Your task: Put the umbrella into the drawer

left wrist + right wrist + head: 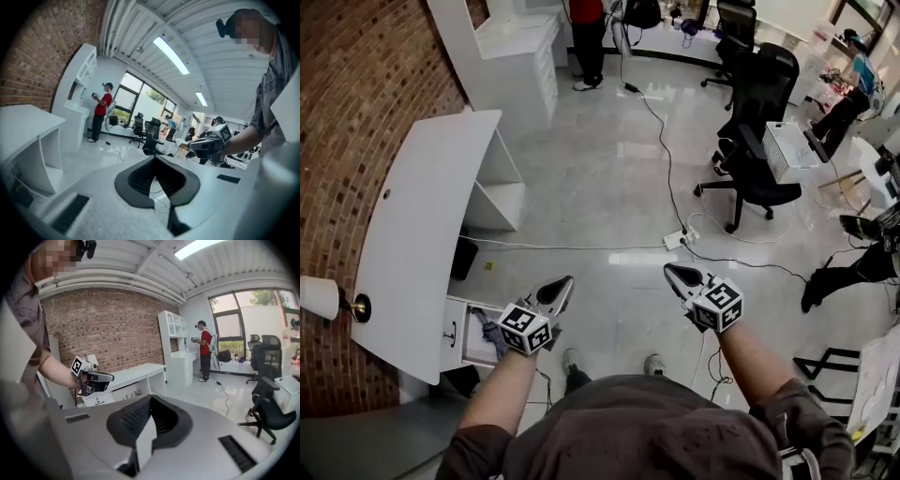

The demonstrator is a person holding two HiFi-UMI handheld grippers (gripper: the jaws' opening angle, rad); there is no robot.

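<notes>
In the head view the white drawer stands pulled out from under the desk at lower left. A grey-blue folded thing, apparently the umbrella, lies inside it, partly hidden by my left gripper's marker cube. My left gripper is raised above the floor, to the right of the drawer, shut and empty. The right gripper is held up at the same height, also shut on nothing. In the left gripper view the closed jaws point into the room, with the right gripper beyond. The right gripper view shows its own jaws together and the left gripper in front of the desk.
A white desk runs along the brick wall, with a lamp at its near end. Cables and a power strip cross the floor. A black office chair stands at right. A person in red stands far back.
</notes>
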